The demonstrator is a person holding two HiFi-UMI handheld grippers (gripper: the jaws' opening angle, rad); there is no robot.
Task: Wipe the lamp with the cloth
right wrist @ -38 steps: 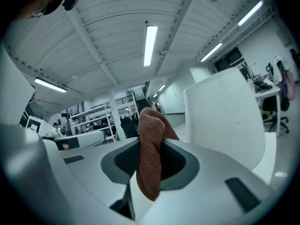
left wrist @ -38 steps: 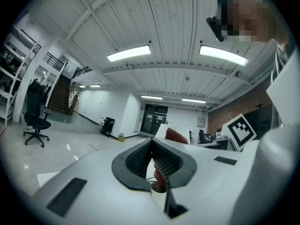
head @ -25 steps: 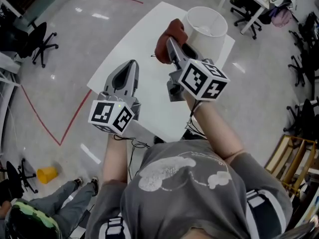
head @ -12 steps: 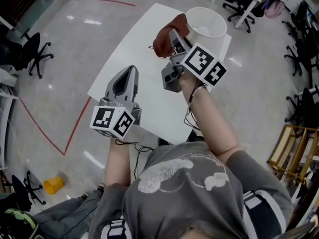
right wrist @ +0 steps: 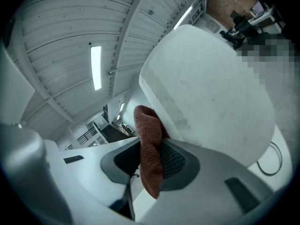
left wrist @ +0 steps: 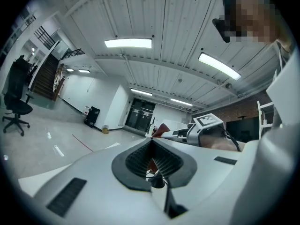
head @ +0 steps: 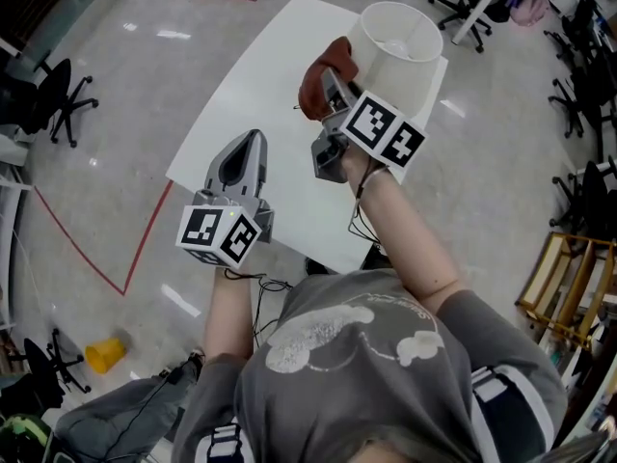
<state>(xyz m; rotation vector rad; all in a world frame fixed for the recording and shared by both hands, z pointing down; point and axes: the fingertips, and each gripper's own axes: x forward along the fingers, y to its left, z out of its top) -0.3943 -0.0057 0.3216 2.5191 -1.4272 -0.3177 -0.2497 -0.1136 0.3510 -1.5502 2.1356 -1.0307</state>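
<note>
A person's right gripper (head: 331, 83) pinches a rust-red cloth (head: 318, 77) between its jaws and holds it against the outer wall of the white lamp (head: 397, 54), which stands at the far right corner of the white tabletop (head: 253, 85). In the right gripper view the cloth hangs folded between the ribbed pads, its upper edge meeting the pale shade. The left gripper (head: 253, 139) hovers over the tabletop's near left edge, well apart from the lamp, its jaws pressed together with nothing between them.
</note>
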